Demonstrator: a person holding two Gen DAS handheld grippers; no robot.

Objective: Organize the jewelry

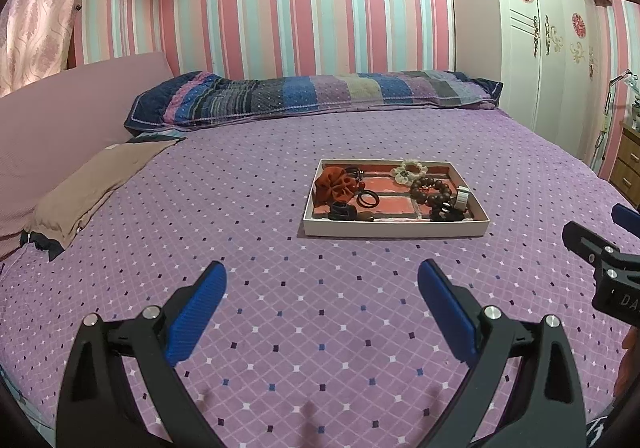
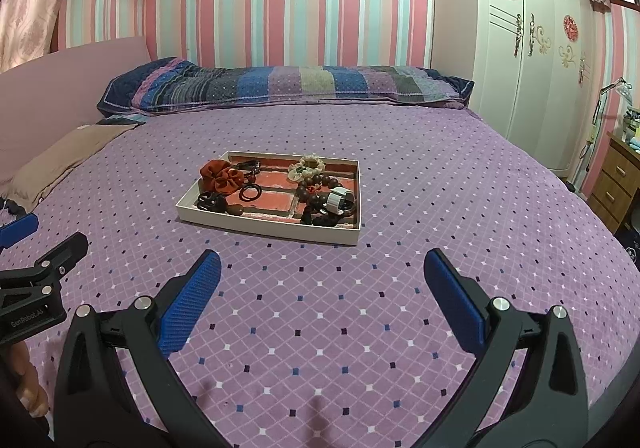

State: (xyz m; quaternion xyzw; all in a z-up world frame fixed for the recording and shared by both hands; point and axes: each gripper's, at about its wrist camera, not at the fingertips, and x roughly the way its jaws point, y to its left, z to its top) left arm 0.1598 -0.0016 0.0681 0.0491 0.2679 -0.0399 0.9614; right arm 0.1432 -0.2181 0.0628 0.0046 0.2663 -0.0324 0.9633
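Note:
A white tray (image 1: 396,228) with a red brick-pattern base lies on the purple bedspread; it also shows in the right wrist view (image 2: 264,226). It holds a rust scrunchie (image 1: 334,183) (image 2: 221,176), black hair ties (image 1: 368,199) (image 2: 250,192), a brown bead bracelet (image 1: 432,189) (image 2: 316,187), a cream flower band (image 1: 408,169) (image 2: 307,164) and a white clip (image 1: 463,197) (image 2: 335,199). My left gripper (image 1: 322,280) is open and empty, short of the tray. My right gripper (image 2: 322,272) is open and empty, short of the tray.
A striped patchwork pillow (image 1: 312,95) lies along the far side of the bed. A tan cushion (image 1: 88,187) lies at the left. A white wardrobe (image 2: 532,47) and a wooden drawer unit (image 2: 612,183) stand at the right.

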